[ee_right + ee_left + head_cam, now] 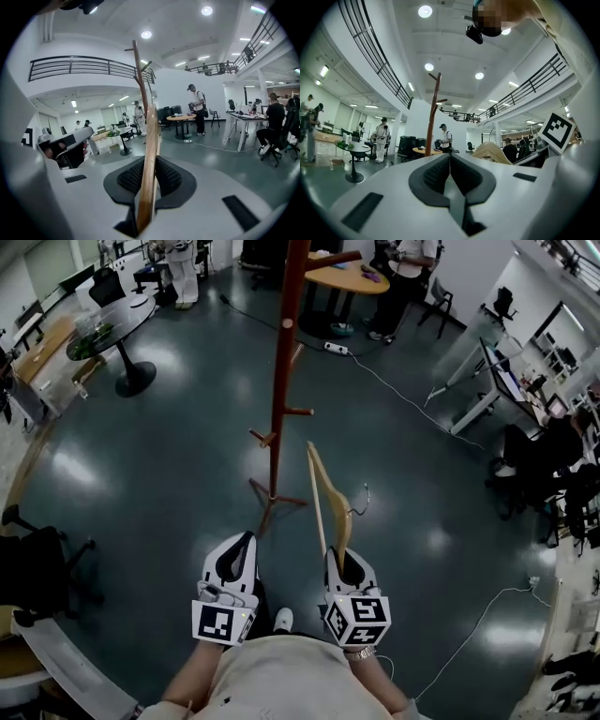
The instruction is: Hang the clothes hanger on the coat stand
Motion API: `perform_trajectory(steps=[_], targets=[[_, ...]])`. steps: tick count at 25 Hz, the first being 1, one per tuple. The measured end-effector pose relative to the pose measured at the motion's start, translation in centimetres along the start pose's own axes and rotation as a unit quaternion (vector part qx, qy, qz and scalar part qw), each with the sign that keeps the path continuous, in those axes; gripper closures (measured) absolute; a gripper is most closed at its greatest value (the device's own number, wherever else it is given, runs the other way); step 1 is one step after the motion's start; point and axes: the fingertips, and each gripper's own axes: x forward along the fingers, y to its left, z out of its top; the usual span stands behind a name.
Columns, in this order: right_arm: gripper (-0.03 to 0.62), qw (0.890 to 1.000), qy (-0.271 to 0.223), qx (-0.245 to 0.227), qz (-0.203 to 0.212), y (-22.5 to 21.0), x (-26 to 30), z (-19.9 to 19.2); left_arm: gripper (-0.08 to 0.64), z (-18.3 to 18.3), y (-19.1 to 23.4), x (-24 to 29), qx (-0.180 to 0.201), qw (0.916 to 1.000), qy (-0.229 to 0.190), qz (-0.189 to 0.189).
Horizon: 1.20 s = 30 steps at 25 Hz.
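A pale wooden clothes hanger (327,502) with a metal hook (365,498) stands up out of my right gripper (343,565), which is shut on its lower end. In the right gripper view the hanger (150,164) runs edge-on between the dark pads. The red-brown coat stand (283,362) rises ahead and slightly left of the hanger, its pegs (298,412) and feet on the dark floor; it shows also in the right gripper view (139,75) and in the left gripper view (433,112). My left gripper (234,563) hangs beside the right one, jaws shut with nothing between them.
A round dark table (117,324) stands far left, an orange round table (342,277) behind the stand with people near it. Desks (487,371) and a seated person (548,456) line the right. A white cable (412,399) crosses the floor. A black chair (33,568) sits at left.
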Motion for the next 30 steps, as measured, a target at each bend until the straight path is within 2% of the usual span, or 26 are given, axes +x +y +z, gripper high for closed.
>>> perform_trajectory(steps=[3, 6, 11, 17, 22, 26, 30], targets=[[0.526, 1.0, -0.005, -0.009, -0.009, -0.2, 3.1, 3.8, 0.546, 0.5, 2.5, 3.7, -0.011, 0.9999, -0.001, -0.005], [0.526, 1.0, -0.007, -0.004, -0.025, -0.4, 5.7, 7.3, 0.546, 1.4, 4.6, 6.6, -0.008, 0.9997, -0.006, -0.023], [0.526, 0.997, -0.046, -0.027, -0.06, -0.6, 8.0, 13.8, 0.546, 2.7, 7.3, 10.7, -0.009, 0.9986, -0.015, -0.049], [0.526, 0.991, -0.098, -0.047, -0.078, -0.7, 10.4, 21.0, 0.546, 4.1, 8.5, 13.6, -0.007, 0.9967, -0.029, -0.076], [0.526, 0.984, -0.138, -0.071, -0.087, -0.3, 12.5, 28.0, 0.546, 5.5, 10.8, 14.8, -0.006, 0.9966, -0.038, -0.072], [0.526, 0.981, -0.153, -0.078, -0.092, 0.4, 14.3, 31.5, 0.546, 6.4, 12.7, 15.7, -0.007, 0.9967, -0.044, -0.068], [0.526, 0.98, -0.155, -0.081, -0.098, 1.1, 16.5, 33.3, 0.546, 7.1, 14.3, 16.9, -0.005, 0.9959, -0.052, -0.075]])
